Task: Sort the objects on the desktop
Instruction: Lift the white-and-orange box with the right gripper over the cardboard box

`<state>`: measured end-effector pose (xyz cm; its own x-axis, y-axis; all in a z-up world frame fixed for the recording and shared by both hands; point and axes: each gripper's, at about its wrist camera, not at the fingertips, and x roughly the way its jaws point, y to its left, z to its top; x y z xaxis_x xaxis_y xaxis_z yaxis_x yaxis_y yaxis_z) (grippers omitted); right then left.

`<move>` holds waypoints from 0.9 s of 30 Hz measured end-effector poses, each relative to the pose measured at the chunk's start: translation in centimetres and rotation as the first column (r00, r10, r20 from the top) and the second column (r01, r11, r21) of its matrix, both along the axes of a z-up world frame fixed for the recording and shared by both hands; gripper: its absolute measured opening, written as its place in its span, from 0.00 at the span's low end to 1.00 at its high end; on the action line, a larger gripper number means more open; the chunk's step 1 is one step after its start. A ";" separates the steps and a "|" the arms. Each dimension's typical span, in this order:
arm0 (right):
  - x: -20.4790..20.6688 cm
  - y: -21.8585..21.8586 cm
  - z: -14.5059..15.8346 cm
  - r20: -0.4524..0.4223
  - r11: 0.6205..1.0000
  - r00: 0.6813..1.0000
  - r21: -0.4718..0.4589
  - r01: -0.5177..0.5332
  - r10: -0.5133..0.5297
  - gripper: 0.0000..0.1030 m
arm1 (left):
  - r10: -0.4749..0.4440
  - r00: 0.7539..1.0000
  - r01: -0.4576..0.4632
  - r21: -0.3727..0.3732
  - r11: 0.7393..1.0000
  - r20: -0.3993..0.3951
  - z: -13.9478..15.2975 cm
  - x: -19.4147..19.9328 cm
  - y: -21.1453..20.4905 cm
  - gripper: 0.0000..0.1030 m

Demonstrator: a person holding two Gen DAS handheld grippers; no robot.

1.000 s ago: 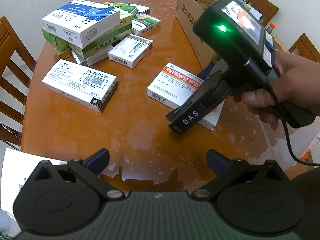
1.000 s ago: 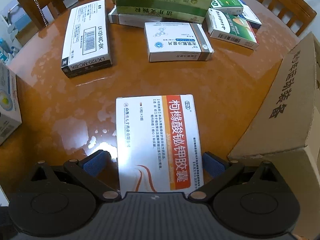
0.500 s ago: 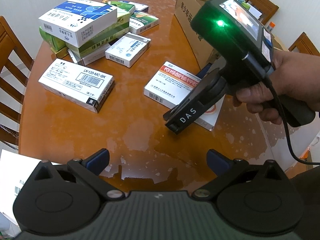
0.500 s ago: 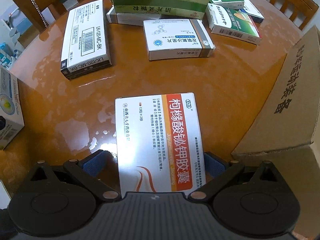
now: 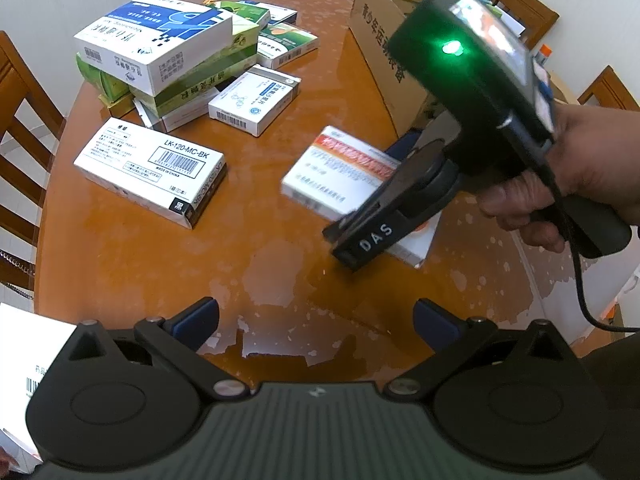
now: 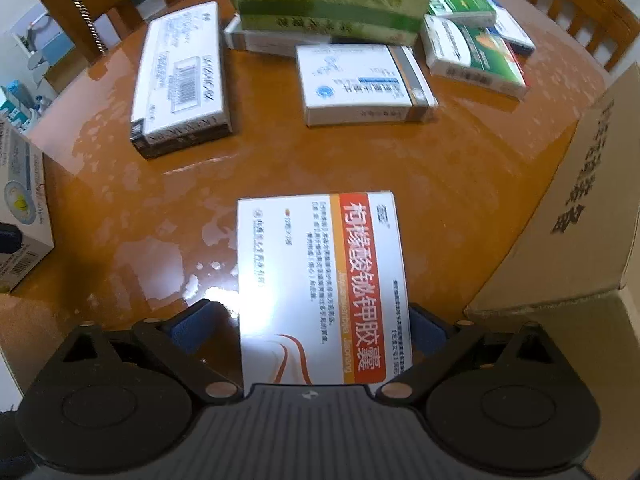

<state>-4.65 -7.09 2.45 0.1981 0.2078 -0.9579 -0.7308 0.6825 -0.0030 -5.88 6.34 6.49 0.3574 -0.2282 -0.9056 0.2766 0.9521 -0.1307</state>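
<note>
light: bright, overhead | glare: table | blur: far boxes, right-wrist view | edges: fisheye-bent

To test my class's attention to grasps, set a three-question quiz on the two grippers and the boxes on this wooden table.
1. True or false: the left gripper holds a box.
2. What lies between the right gripper fingers?
A) flat white cardboard box with a red-orange band
B) long white box with a black end
C) brown cardboard carton
3. What colours is the cardboard box topping the green stack?
Key: 1 false, it is open and empty. 2 A; the jaws have just been closing with it between them. 3 white and blue.
</note>
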 end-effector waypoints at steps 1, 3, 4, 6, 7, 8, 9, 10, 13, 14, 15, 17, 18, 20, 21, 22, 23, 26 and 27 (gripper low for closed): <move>-0.2 -0.1 0.3 0.008 1.000 1.000 0.003 -0.001 0.001 0.83 | 0.001 1.000 -0.001 0.000 1.000 -0.001 0.0 0.0 0.0 1.00; -0.4 -0.1 0.3 0.002 1.000 1.000 0.003 0.005 -0.005 0.83 | 0.001 1.000 -0.001 -0.002 1.000 -0.001 0.0 0.1 0.0 1.00; -0.5 -0.2 0.3 0.000 1.000 1.000 0.003 0.005 -0.005 0.83 | 0.000 1.000 0.000 -0.002 1.000 -0.001 0.0 0.1 -0.1 1.00; -0.6 -0.2 0.3 -0.001 1.000 1.000 0.003 0.004 -0.004 0.83 | 0.001 1.000 -0.001 -0.005 1.000 0.000 0.0 0.1 -0.1 1.00; -0.7 -0.3 0.4 -0.001 1.000 1.000 0.003 0.006 -0.006 0.83 | 0.002 1.000 -0.002 -0.005 1.000 -0.001 -0.1 0.1 -0.1 1.00; -0.5 -0.3 0.4 -0.002 1.000 1.000 0.004 0.008 -0.008 0.83 | 0.004 1.000 -0.004 -0.005 1.000 -0.002 -0.1 0.1 -0.1 1.00; -0.5 -0.3 0.4 -0.001 1.000 1.000 0.002 0.009 -0.009 0.83 | 0.005 1.000 -0.005 -0.005 1.000 -0.002 -0.1 0.1 -0.1 1.00; -0.5 -0.4 0.4 0.000 1.000 1.000 -0.002 0.010 -0.010 0.83 | 0.006 1.000 -0.006 -0.006 1.000 -0.002 -0.1 0.2 0.0 1.00; -0.8 -0.7 0.6 0.004 1.000 1.000 -0.009 0.004 -0.004 0.83 | 0.007 1.000 -0.007 -0.006 1.000 -0.001 -0.1 0.3 0.0 1.00; -0.6 -0.8 0.8 0.005 1.000 1.000 -0.003 0.002 -0.002 0.83 | 0.006 1.000 -0.006 -0.007 1.000 0.001 0.0 0.3 0.0 1.00; -0.7 -0.8 1.1 0.010 1.000 1.000 0.006 0.003 -0.003 0.83 | 0.005 1.000 -0.005 -0.007 1.000 0.003 0.0 0.3 -0.1 1.00; -1.0 -1.1 1.9 0.025 1.000 1.000 0.026 0.004 -0.005 0.83 | 0.001 1.000 -0.001 -0.006 1.000 0.005 0.2 0.4 -0.1 1.00; -0.5 -1.2 2.3 0.034 0.999 0.999 0.041 0.002 -0.004 0.83 | -0.003 1.000 0.003 -0.007 1.000 0.009 0.4 0.3 -0.2 1.00; 0.3 -0.9 4.0 0.057 0.997 0.998 0.077 -0.002 -0.002 0.83 | -0.013 1.000 0.013 -0.008 1.000 0.020 1.0 0.2 -0.3 1.00; 0.2 -1.0 4.9 0.067 0.996 0.998 0.092 -0.005 -0.002 0.83 | -0.018 0.999 0.018 -0.009 1.000 0.027 1.3 0.2 -0.3 1.00; 0.1 -1.0 5.9 0.081 0.994 0.997 0.107 -0.008 -0.001 0.83 | -0.022 0.999 0.022 -0.010 1.000 0.033 1.6 0.2 -0.3 1.00; 0.0 -1.0 7.0 0.095 0.993 0.996 0.122 -0.012 0.000 0.83 | -0.026 0.999 0.026 -0.011 1.000 0.040 1.9 0.2 -0.4 1.00; 1.9 -0.3 9.5 0.127 0.987 0.992 0.162 -0.011 -0.010 0.83 | -0.041 0.997 0.042 -0.014 0.999 0.060 2.8 0.4 -0.6 1.00; 2.3 -0.2 10.3 0.135 0.985 0.991 0.175 -0.005 -0.019 0.83 | -0.047 0.997 0.048 -0.015 0.999 0.066 3.0 0.5 -0.7 1.00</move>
<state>-2.35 -7.27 12.71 0.3263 0.3672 -0.8711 -0.7268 0.6867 0.0172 -5.37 5.59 9.50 0.4044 -0.2608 -0.8766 0.3296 0.9356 -0.1263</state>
